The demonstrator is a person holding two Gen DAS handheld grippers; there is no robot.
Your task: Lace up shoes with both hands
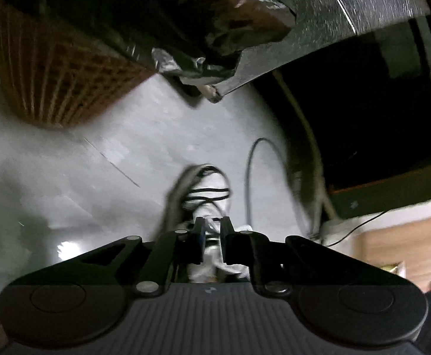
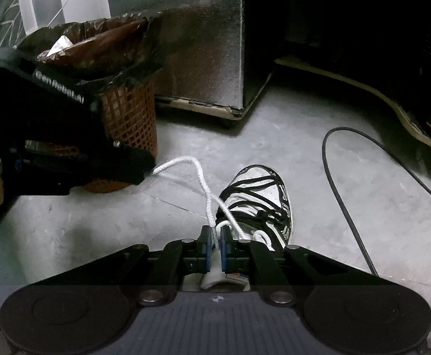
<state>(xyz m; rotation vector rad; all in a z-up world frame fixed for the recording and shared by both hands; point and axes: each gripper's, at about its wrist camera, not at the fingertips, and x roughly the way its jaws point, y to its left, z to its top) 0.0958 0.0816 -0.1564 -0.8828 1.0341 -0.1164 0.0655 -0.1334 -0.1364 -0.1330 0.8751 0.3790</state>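
While the white shoe (image 2: 259, 204) sits on the floor (image 2: 274, 148), each gripper pinches one end of the white lace (image 2: 203, 183): right gripper (image 2: 215, 236), left gripper (image 2: 149, 168). Best to pull both ends evenly, gently.

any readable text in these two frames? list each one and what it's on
"GenRobot.AI": white letters on the black body of the left tongs, right wrist view, roughly legible.
Black script lettering along the side band of the white lace-up shoe: too small and warped to read.
Small coloured label by the shoe's tongue, behind the right tongs: unreadable.
Small white mark on the tongs' grey ribbed housing: a logo, not text.
Left wrist view: blurred, nothing readable.
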